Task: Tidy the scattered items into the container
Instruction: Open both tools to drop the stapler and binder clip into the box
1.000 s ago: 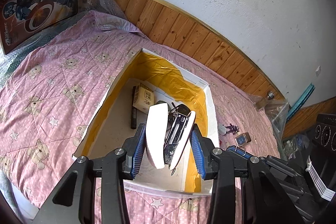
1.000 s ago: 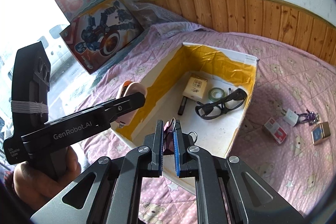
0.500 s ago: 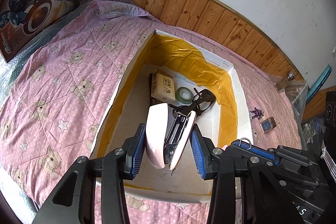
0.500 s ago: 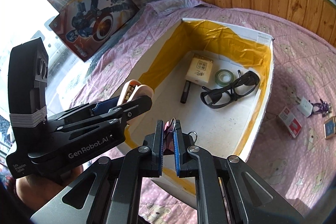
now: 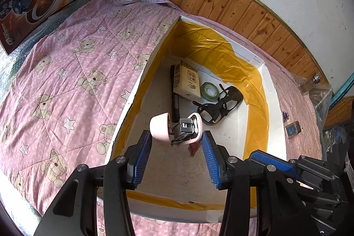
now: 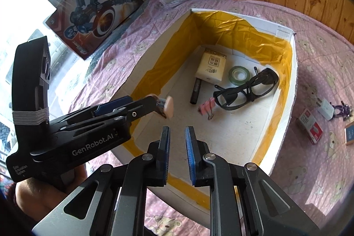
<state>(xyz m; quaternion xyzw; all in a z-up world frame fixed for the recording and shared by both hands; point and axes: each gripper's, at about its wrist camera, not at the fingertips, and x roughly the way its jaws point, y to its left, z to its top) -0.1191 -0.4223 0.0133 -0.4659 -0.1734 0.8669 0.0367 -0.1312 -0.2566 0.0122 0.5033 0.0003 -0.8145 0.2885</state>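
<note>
Dropping a pink stapler [image 5: 176,129] from spread left tongs [image 5: 176,156] above the box [image 5: 271,103], so inside. Right tongs [image 6: 177,155] apart too, binder clip [image 6: 206,106] falling inside.

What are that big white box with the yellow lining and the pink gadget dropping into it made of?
The box looks like white foam board, matte and thick-edged, with glossy, wrinkled yellow tape lining its walls. The pink stapler seems to be smooth, slightly shiny plastic around a bright metal mechanism, judging by the silvery glint inside.

Pink stapler [image 5: 176,128] and binder clip [image 6: 206,106] over box [image 6: 287,90]
</note>
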